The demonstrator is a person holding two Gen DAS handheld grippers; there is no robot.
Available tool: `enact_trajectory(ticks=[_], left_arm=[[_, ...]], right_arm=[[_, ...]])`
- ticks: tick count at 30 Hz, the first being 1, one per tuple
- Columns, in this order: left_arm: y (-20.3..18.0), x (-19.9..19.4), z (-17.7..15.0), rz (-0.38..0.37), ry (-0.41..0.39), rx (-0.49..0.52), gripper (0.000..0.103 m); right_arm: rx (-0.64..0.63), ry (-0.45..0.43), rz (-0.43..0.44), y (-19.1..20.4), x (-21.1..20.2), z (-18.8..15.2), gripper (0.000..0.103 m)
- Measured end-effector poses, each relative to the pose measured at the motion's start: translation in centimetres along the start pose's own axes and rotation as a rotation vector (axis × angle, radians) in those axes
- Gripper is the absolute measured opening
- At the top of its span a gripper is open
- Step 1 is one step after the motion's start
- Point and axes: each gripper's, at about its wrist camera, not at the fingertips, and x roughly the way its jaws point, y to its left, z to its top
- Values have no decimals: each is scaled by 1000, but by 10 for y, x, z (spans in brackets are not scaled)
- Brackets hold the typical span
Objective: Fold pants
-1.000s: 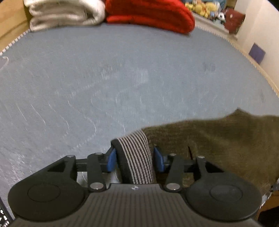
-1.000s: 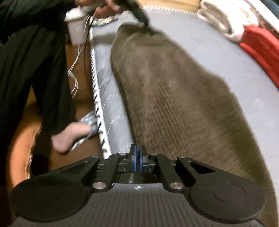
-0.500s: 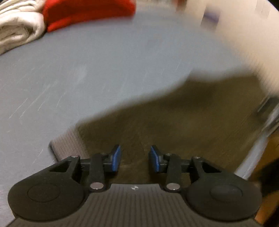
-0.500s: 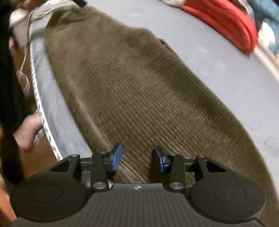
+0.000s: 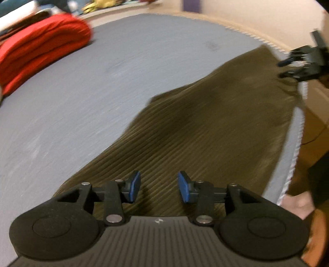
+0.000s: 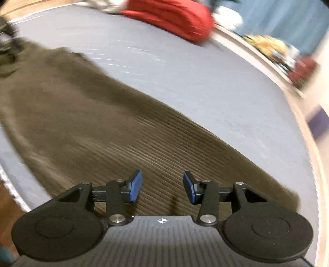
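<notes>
The left gripper (image 5: 159, 186) hangs low in the centre of its frame, its blue pads (image 5: 134, 185) parted and opening with nothing pinched between them, only the ribbed olive-brown pants (image 5: 205, 133) lying below; the garment spreads flat from the bottom centre toward the upper right, across a grey-blue mattress (image 5: 92, 92) whose white-stitched edge runs down the right side. At the upper right of that view the right gripper (image 5: 287, 67) shows small and blurred at the far end of the pants, just by the mattress edge, and whether it touches the cloth cannot be told. In its own view the right gripper (image 6: 162, 188) sits low centre, jaws apart and widening, nothing held, the pants (image 6: 92, 123) stretching beneath it from the lower right to the upper left. A folded red fabric bundle (image 5: 39, 51) lies at the upper left of the left wrist view, well apart from the pants, and at the top centre of the right wrist view (image 6: 174, 16). A bare foot (image 5: 298, 205) shows at the lower right of the left view, beside the mattress edge
</notes>
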Motion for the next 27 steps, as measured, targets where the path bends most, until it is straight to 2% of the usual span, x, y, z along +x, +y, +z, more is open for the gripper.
enact_trajectory(ticks=[3,7,9,10,12,13,15,16,17,19,21,22,24,27], left_arm=[[-23,4,22,-104,-47,20,45],[-51,15,44,-210,-83,48,46],[-61,22,48,-237,-71,74,47],[-68,28,48,-241,-56,90,48],[-77,37,47,-246,-4,119,48],[-82,50,44,-243,57,136,48],[-94,75,33,-193,190,196,48],[-101,75,29,-175,172,253,49],[-103,73,30,-169,169,268,49],[-96,70,35,-175,154,217,49],[-93,65,37,-162,130,215,50],[-91,65,36,-157,128,210,51],[-91,69,34,-148,144,204,51],[-92,70,32,-140,152,221,51]], right_arm=[[147,60,-115,-44,5,-31,47],[342,205,-247,-96,19,-84,47],[468,258,-285,-121,18,-114,53],[528,240,-276,-127,16,-121,62],[630,221,-259,-142,8,-134,57],[652,213,-255,-145,5,-136,53],[680,203,-260,-145,2,-136,50],[704,198,-263,-147,1,-135,50],[740,192,-263,-162,-1,-139,50],[865,172,-264,-178,-9,-144,50],[1043,132,-262,-192,-19,-150,50],[1127,111,-270,-194,-25,-153,54],[1293,85,-316,-199,-37,-164,55],[1507,62,-292,-202,-43,-186,55]])
